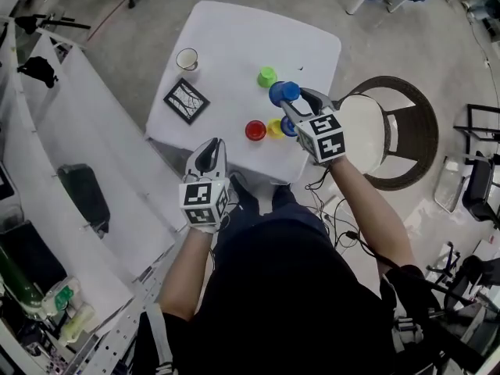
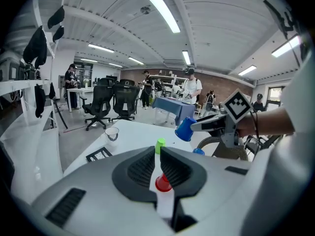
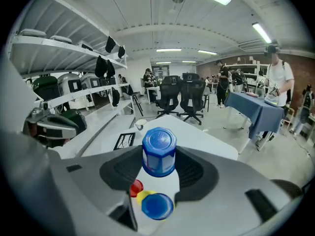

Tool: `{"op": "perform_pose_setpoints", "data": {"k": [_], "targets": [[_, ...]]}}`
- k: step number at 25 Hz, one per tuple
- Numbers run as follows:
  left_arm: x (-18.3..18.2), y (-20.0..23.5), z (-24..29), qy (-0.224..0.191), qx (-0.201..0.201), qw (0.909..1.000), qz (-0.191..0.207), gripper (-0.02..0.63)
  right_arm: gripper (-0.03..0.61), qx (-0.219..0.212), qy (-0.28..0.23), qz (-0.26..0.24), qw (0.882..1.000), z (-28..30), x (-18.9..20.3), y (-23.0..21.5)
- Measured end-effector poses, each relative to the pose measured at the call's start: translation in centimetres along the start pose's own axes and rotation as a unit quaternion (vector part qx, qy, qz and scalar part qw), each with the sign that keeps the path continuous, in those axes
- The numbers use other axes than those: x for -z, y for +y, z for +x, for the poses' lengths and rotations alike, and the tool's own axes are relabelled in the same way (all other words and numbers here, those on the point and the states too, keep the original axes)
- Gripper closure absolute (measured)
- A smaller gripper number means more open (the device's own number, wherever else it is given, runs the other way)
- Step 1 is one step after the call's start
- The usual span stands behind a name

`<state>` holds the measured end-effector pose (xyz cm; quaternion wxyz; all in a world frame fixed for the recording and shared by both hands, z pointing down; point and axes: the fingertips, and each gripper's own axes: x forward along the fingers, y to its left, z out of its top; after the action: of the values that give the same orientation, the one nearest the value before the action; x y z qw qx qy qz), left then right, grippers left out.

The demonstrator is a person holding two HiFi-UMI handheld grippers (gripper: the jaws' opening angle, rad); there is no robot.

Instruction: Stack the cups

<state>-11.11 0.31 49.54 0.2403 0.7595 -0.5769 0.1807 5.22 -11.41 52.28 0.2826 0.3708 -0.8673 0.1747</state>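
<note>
My right gripper (image 1: 291, 100) is shut on a blue cup (image 1: 283, 93), held upside down above the white table (image 1: 234, 37); the same blue cup (image 3: 159, 151) sits between the pads in the right gripper view. Below it, near the table's front edge, a red cup (image 1: 255, 130), a yellow cup (image 1: 274, 128) and a second blue cup (image 1: 287, 126) stand in a row, the last partly hidden by the gripper. A green cup (image 1: 267, 76) stands alone farther back. My left gripper (image 1: 210, 150) hangs at the table's front edge, shut and holding nothing.
A glass mug (image 1: 187, 58) and a black patterned tile (image 1: 186, 100) lie on the table's left part. A round wicker chair (image 1: 391, 131) stands right of the table. White shelving (image 1: 70, 131) runs along the left.
</note>
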Motion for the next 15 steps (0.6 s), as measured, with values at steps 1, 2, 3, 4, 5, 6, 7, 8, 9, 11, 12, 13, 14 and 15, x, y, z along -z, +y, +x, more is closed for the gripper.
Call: {"op": "perform_pose_setpoints", "data": {"k": [1,2,3,4,5,6,7,8,9,11,12,13,14,15], "targets": [[0.0,0.1,-0.1,-0.001,0.003,1.0000,0.002,0.580,0.374,0.001,0.002,0.004,1.000,-0.4,0.2,0.9],[-0.1,0.3,-0.1,-0.001,0.006,1.0000,0.004,0.580,0.374,0.002,0.005,0.006,1.000,-0.8,0.4,1.8],[-0.2,0.4,0.0,-0.002,0.010,0.9999,0.006,0.580,0.374,0.002,0.007,0.006,1.000,-1.0,0.7,2.6],[-0.3,0.5,0.1,-0.002,0.013,0.9999,0.008,0.580,0.374,0.004,0.009,0.006,1.000,-1.2,1.1,3.4],[-0.4,0.5,0.2,-0.002,0.017,0.9998,0.011,0.580,0.374,0.005,0.012,0.004,1.000,-1.3,1.4,4.1],[-0.5,0.6,0.3,-0.001,0.020,0.9997,0.013,0.580,0.374,0.008,0.014,0.004,1.000,-1.4,1.8,4.7],[-0.5,0.6,0.4,0.000,0.023,0.9996,0.016,0.580,0.374,0.011,0.015,0.007,1.000,-1.4,2.3,5.2],[-0.5,0.6,0.5,0.001,0.027,0.9995,0.018,0.580,0.374,0.015,0.017,0.013,1.000,-1.3,2.7,5.7],[-0.5,0.6,0.6,0.002,0.031,0.9993,0.021,0.580,0.374,0.019,0.018,0.020,0.999,-1.2,3.2,6.1],[-0.4,0.7,0.8,0.006,0.039,0.9989,0.026,0.580,0.374,0.033,0.022,0.036,0.999,-0.9,4.3,6.7],[-0.3,0.7,0.9,0.008,0.043,0.9986,0.029,0.580,0.374,0.040,0.025,0.042,0.998,-0.7,4.8,6.9],[-0.2,0.7,1.0,0.011,0.047,0.9983,0.032,0.580,0.374,0.047,0.028,0.046,0.997,-0.5,5.4,7.2],[-0.1,0.8,1.0,0.013,0.050,0.9980,0.035,0.580,0.374,0.055,0.033,0.050,0.997,-0.2,6.0,7.5],[0.1,0.9,1.0,0.016,0.054,0.9977,0.037,0.580,0.374,0.063,0.038,0.052,0.996,0.0,6.6,7.7]]}}
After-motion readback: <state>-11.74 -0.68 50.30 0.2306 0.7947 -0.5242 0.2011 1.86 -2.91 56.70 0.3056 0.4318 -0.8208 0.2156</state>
